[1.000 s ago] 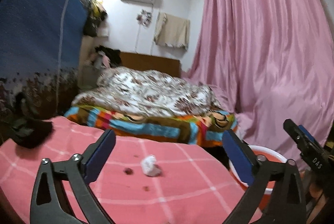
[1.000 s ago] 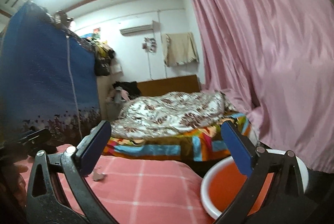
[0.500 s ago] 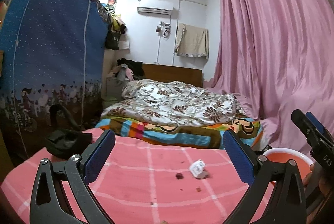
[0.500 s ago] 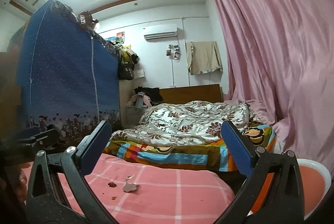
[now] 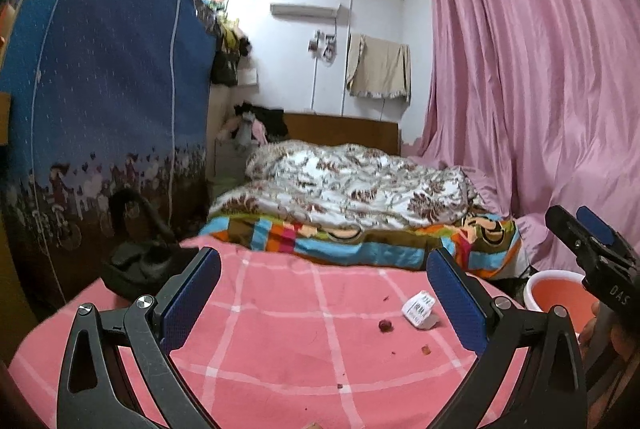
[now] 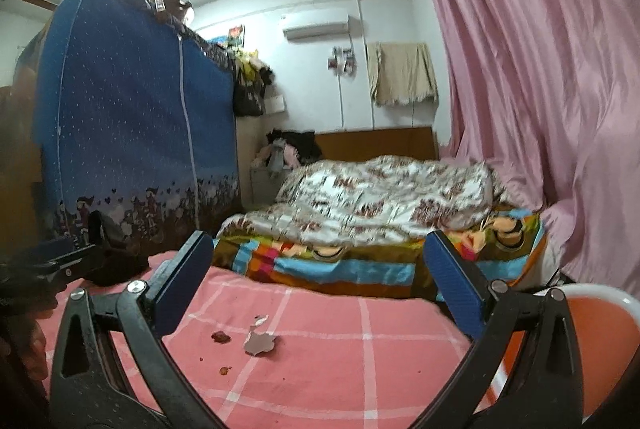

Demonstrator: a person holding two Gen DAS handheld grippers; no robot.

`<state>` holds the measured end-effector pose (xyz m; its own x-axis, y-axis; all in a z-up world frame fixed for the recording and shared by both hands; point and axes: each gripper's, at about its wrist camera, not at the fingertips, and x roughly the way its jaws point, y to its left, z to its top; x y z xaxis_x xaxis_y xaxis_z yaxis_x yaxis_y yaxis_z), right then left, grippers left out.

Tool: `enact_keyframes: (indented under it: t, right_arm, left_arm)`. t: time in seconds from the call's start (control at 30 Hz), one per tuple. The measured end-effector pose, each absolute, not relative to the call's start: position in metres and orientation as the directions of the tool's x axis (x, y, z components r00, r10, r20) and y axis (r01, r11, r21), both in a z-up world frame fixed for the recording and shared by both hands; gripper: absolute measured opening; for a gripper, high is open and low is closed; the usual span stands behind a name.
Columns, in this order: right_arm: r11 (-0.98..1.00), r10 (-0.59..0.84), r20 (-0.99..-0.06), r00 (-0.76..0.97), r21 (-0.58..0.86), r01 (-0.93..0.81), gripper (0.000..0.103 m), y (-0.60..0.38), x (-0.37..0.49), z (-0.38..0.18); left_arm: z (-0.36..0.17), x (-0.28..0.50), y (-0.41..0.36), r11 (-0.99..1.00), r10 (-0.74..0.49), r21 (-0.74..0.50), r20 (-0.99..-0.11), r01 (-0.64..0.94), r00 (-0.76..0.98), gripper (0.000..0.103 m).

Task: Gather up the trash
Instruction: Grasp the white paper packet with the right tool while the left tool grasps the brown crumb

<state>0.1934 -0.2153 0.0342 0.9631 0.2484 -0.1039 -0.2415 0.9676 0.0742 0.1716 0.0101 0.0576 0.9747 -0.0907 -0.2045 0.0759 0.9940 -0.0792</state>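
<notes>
A crumpled white paper scrap (image 5: 419,309) lies on the pink checked tablecloth (image 5: 280,349), with a small dark red bit (image 5: 385,325) beside it and a crumb (image 5: 425,350) nearer to me. My left gripper (image 5: 322,257) is open above the cloth, and the paper sits just inside its right finger. The right wrist view shows the same paper (image 6: 260,343) and red bit (image 6: 221,337) low on the left. My right gripper (image 6: 318,245) is open and holds nothing; the left wrist view also catches it (image 5: 588,241). An orange basin (image 6: 608,293) with a white rim stands at the right.
A black bag (image 5: 140,265) rests on the table's far left corner. Beyond the table are a bed with a flowered quilt (image 5: 352,185), a blue fabric wardrobe (image 5: 108,89) on the left and a pink curtain (image 5: 540,89) on the right. The basin (image 5: 556,293) stands off the table's right edge.
Both views have swung left and tilted up. The paper has slid from the middle to the right in the left wrist view. The basin has slid toward the right edge. Both grippers stayed open.
</notes>
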Motion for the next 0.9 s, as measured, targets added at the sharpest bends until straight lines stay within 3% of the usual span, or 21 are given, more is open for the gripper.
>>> enact_keyframes:
  t: [0.23, 0.4, 0.53, 0.6, 0.7, 0.77, 0.9]
  right_arm:
    - [0.952, 0.303, -0.222, 0.927, 0.124, -0.281, 0.103, -0.215, 0.223, 0.021]
    - [0.944, 0.329, -0.300, 0.895, 0.108, -0.311, 0.083, -0.205, 0.238, 0.010]
    - [0.939, 0.343, -0.363, 0.867, 0.104, -0.328, 0.076, -0.198, 0.250, 0.001]
    - [0.938, 0.344, -0.382, 0.857, 0.105, -0.330, 0.071, -0.197, 0.253, -0.003]
    - [0.936, 0.350, -0.412, 0.842, 0.118, -0.331, 0.064, -0.196, 0.258, -0.007]
    - [0.934, 0.354, -0.431, 0.830, 0.130, -0.332, 0.062, -0.197, 0.262, -0.009]
    - [0.933, 0.360, -0.460, 0.812, 0.148, -0.329, 0.060, -0.198, 0.267, -0.015]
  left_arm:
    - [0.048, 0.201, 0.006, 0.992, -0.119, -0.079, -0.332, 0.098, 0.936, 0.101]
    - [0.041, 0.219, 0.000, 0.987, -0.154, -0.098, -0.387, 0.125, 0.909, 0.101]
    - [0.034, 0.235, -0.002, 0.983, -0.179, -0.111, -0.438, 0.145, 0.881, 0.099]
    - [0.030, 0.242, -0.003, 0.979, -0.200, -0.121, -0.465, 0.162, 0.862, 0.095]
    - [0.024, 0.255, -0.007, 0.969, -0.249, -0.143, -0.512, 0.204, 0.822, 0.079]
    - [0.020, 0.262, -0.012, 0.960, -0.279, -0.155, -0.539, 0.232, 0.795, 0.067]
    - [0.012, 0.277, -0.024, 0.942, -0.333, -0.167, -0.594, 0.293, 0.732, 0.055]
